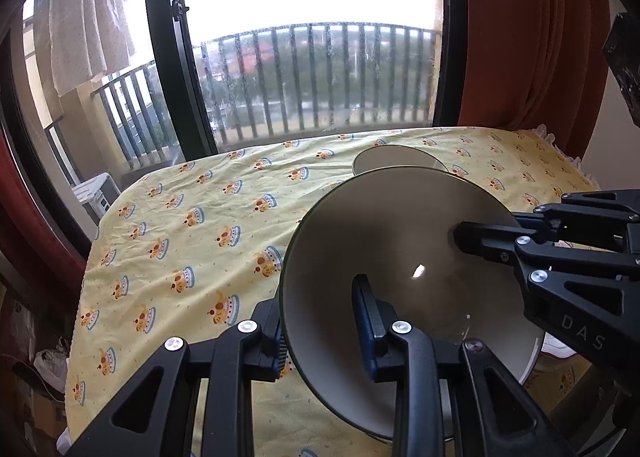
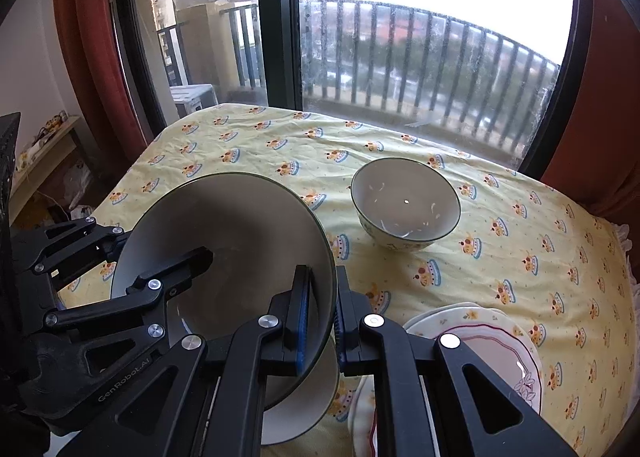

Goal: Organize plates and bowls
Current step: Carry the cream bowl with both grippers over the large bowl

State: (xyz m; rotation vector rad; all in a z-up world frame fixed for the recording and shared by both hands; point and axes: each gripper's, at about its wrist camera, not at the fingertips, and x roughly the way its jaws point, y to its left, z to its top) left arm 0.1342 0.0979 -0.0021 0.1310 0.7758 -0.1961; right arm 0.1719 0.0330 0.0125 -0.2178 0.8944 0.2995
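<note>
Both jaws clamp big bowl rim | small bowl half hidden | plates cut off

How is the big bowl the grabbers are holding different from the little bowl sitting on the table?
The big bowl is wider and shallower; the small bowl is narrower and deeper. The big bowl is tilted, pinched at its rim by the left gripper and the right gripper; the small bowl stands upright and untouched on the tablecloth. Both are pale inside with dark rims.
</note>
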